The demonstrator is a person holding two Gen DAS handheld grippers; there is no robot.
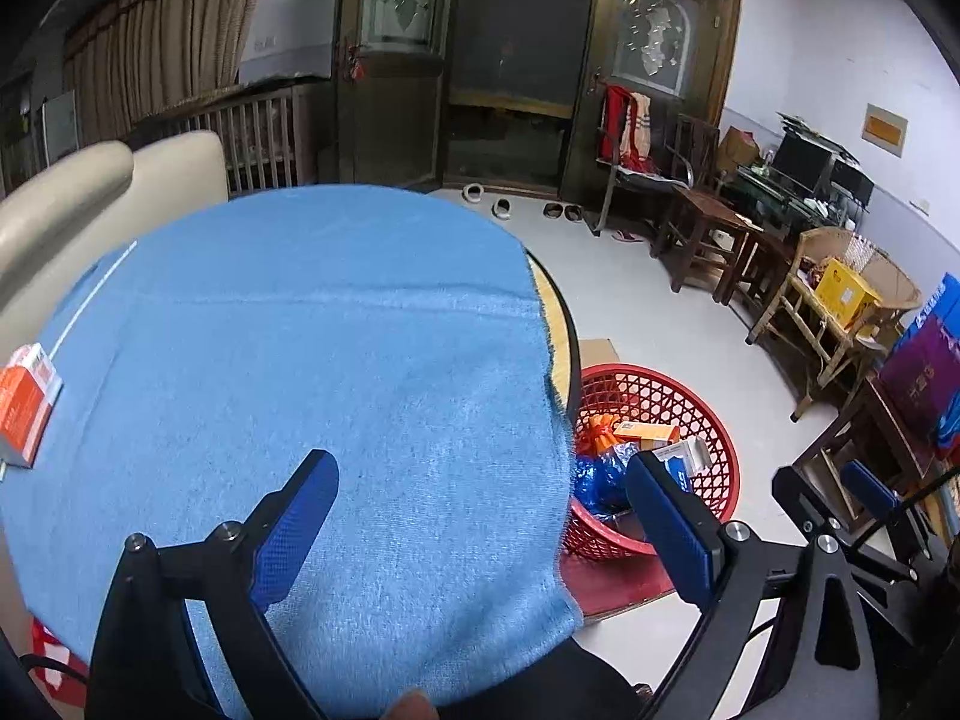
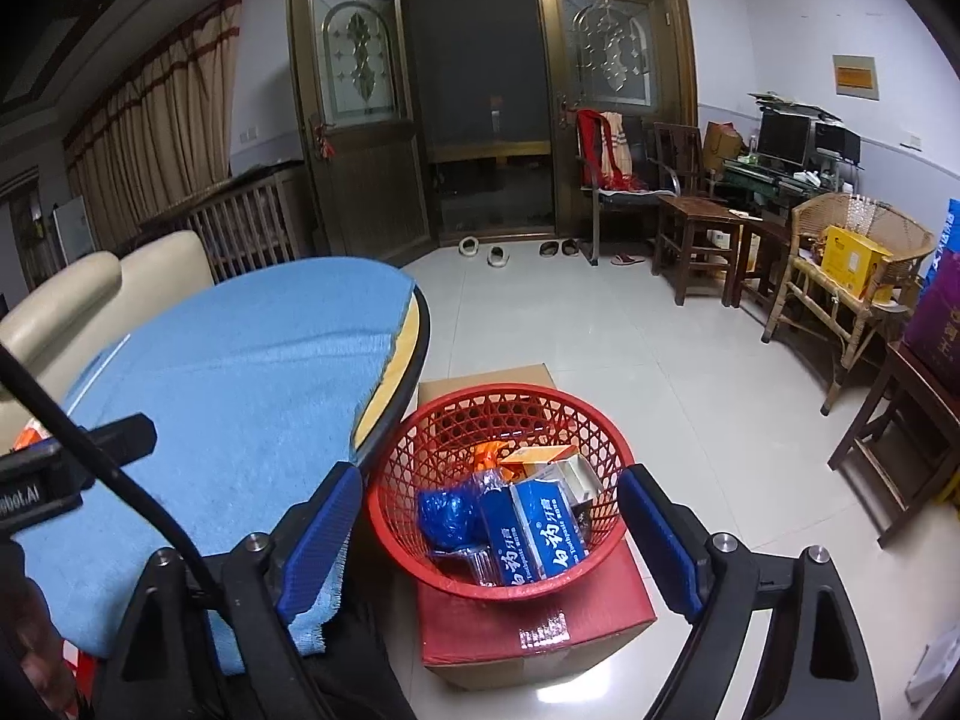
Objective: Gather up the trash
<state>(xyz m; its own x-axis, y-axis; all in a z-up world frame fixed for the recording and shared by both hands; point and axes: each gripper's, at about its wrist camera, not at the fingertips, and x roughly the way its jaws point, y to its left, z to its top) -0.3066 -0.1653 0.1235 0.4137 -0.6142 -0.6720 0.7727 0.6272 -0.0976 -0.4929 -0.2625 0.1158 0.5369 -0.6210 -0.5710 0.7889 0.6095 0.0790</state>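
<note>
1. Left wrist view
   - Left tongs (image 1: 480, 489) spread wide, nothing between the blue pads, poised above the blue cloth (image 1: 312, 324) that covers the worktop (image 1: 561, 324)
   - One piece of trash apparently left up here: orange box (image 1: 24, 402) at the far left edge of the cloth, well apart from the tongs
   - Red basket (image 1: 714, 420) down on the floor side, past the worktop's right edge, already loaded
   - Risk: long reach to the left edge, so likely to nudge the box off the worktop instead of catching it
   - Risk: pads low over the nap, liable to snag and drag the cloth, carrying the box along

2. Right wrist view
   - Right tongs (image 2: 489, 516) also released and empty, framing the red basket, which sits on a cardboard box (image 2: 528, 630)
   - Inside: blue toothpaste box (image 2: 528, 534), blue crumpled bag (image 2: 447, 513), small orange carton (image 2: 540, 456)
   - Risk: basket perched on the box, so a knock from a finger could tip it and spill the load
   - Risk: black cable (image 2: 120, 468) crossing the left side, apt to catch between the two tools
</note>
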